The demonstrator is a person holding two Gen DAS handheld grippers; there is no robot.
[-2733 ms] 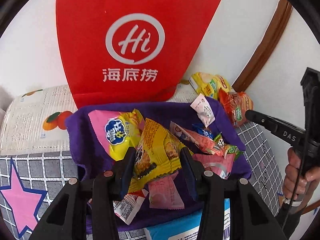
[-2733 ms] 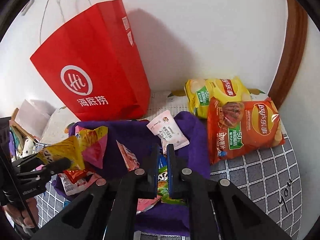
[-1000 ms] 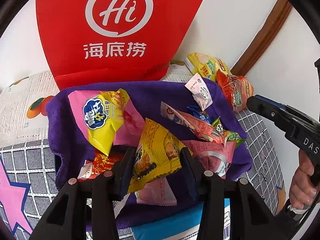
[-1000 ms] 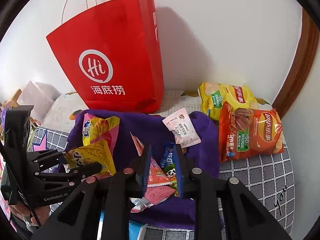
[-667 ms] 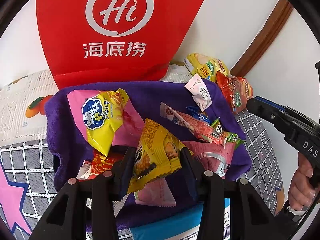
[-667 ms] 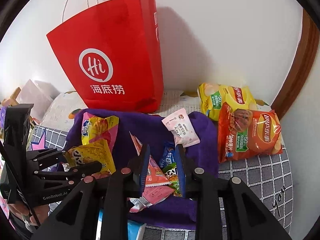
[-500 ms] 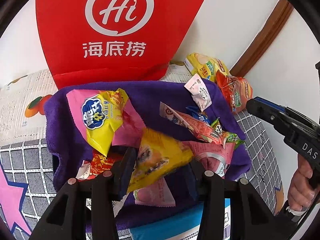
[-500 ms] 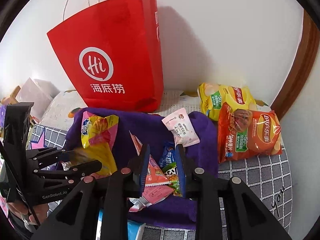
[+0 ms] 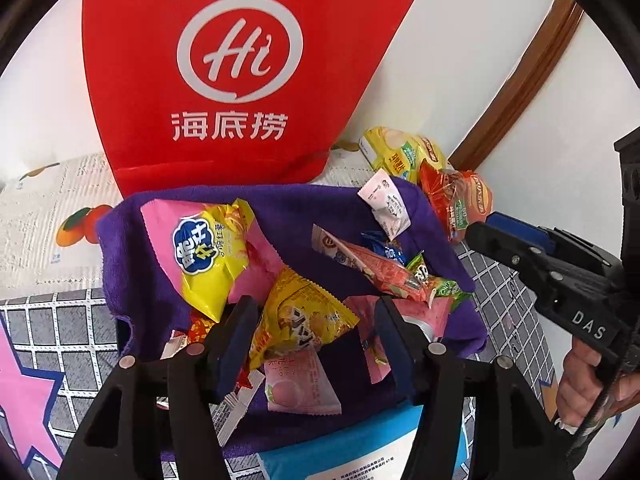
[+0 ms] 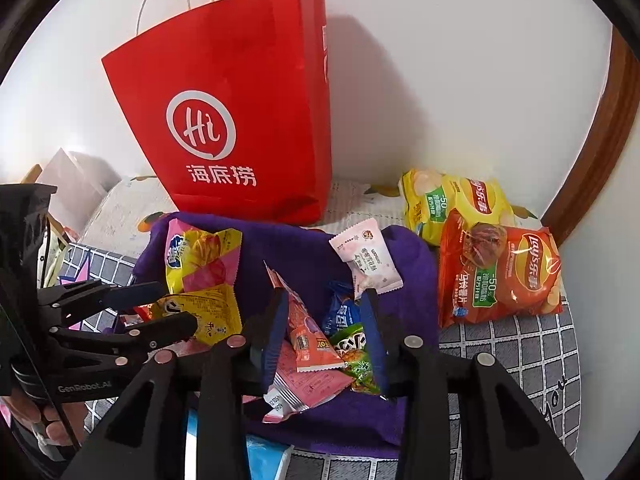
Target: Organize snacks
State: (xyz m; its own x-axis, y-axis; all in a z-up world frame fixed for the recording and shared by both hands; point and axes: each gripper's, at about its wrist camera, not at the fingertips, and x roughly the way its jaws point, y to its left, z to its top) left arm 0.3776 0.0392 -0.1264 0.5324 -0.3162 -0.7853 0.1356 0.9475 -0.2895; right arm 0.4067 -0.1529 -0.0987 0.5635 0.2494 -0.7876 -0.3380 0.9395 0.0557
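A purple cloth (image 9: 288,208) (image 10: 304,248) holds a pile of snack packets. My left gripper (image 9: 312,336) is open; a yellow snack packet (image 9: 296,320) lies loose on the pile between its fingers, also seen in the right wrist view (image 10: 204,312). A pink-and-yellow bag (image 9: 204,248) lies at the cloth's left. My right gripper (image 10: 322,332) is open over a red packet (image 10: 308,328) and a blue and a green one (image 10: 352,344), touching none. A white sachet (image 10: 366,256) lies at the cloth's back right.
A red paper bag (image 9: 224,68) (image 10: 240,120) stands against the wall behind the cloth. Yellow (image 10: 452,200) and orange (image 10: 500,272) crisp bags lie at the right by a wooden frame (image 10: 592,152). A blue-white box (image 9: 360,448) lies under the cloth's front edge.
My left gripper opened and let go of the yellow packet, which dropped onto the pile and tilted. My right gripper opened from shut to a moderate gap.
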